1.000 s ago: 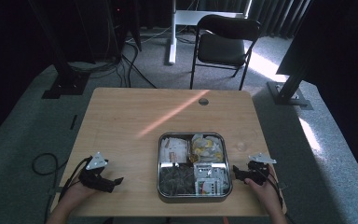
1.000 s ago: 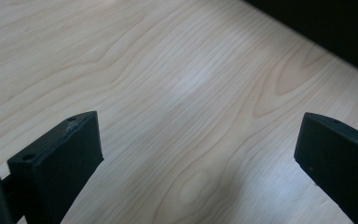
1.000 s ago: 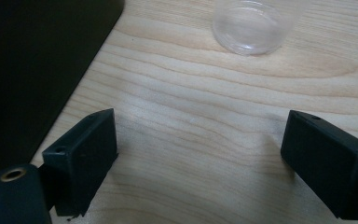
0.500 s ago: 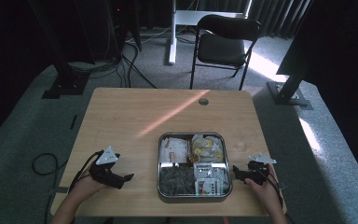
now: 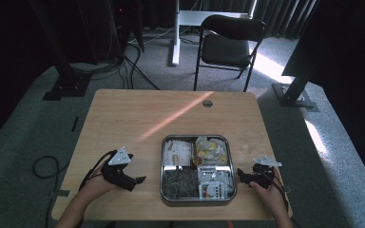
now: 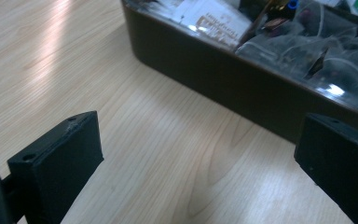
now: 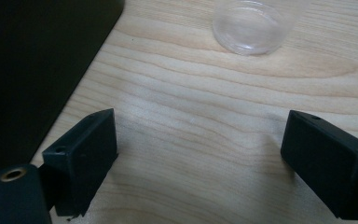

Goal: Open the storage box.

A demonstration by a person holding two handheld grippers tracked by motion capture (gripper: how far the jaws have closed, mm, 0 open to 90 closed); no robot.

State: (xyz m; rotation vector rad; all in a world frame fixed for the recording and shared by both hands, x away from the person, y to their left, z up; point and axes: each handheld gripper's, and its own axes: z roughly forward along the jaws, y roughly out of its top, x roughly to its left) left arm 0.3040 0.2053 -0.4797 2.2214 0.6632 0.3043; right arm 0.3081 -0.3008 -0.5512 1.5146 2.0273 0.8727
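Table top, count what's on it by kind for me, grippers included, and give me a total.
Grippers: 2, left gripper and right gripper, both open and empty.
Metal tray with packets in four compartments: 1.
Clear plastic dish: 1.
Total: 4.

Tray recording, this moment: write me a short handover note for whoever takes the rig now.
Left tongs: open, empty, low over the table, aimed at the tray's left wall.
Right tongs: open, empty, at the tray's right side.
Tray: near the front edge, four compartments packed with bagged small parts. A clear cup stands on the table ahead of the right tongs.
Done: nothing picked, as far as things lie.
Left: probably the first grasp from the tray.
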